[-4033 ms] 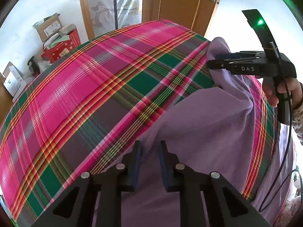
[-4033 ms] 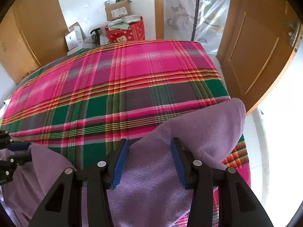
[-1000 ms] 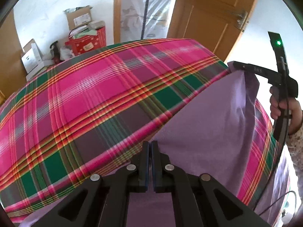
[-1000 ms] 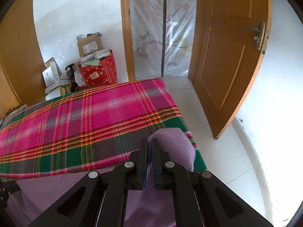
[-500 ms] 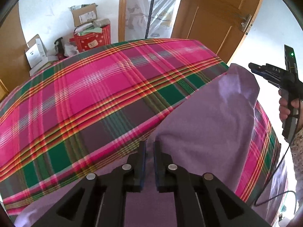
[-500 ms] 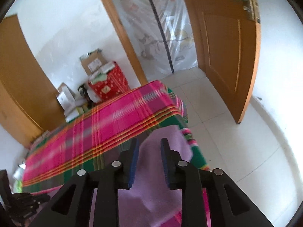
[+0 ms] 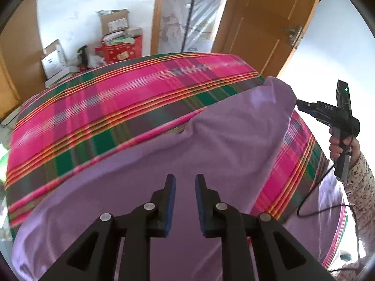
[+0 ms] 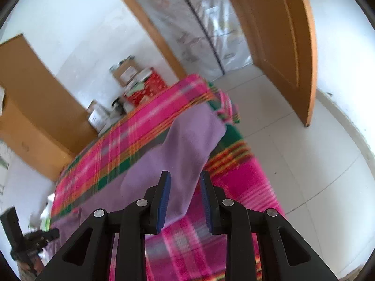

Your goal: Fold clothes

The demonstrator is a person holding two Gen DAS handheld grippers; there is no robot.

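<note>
— Status of grippers?
— My left gripper (image 7: 185, 182) and right gripper (image 8: 185, 180) both stand parted, gripping nothing. The purple garment (image 7: 211, 145) lies on the plaid blanket (image 7: 117, 107).
— Containers?
— Red box (image 7: 121, 49) by the wall — papers inside; cardboard box (image 7: 114, 22) behind.

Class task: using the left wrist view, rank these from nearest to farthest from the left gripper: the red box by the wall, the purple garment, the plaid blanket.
From the left gripper:
1. Purple garment, directly beneath and ahead of the fingers.
2. Plaid blanket, spread beyond the garment.
3. Red box, on the floor past the blanket's far edge.
</note>
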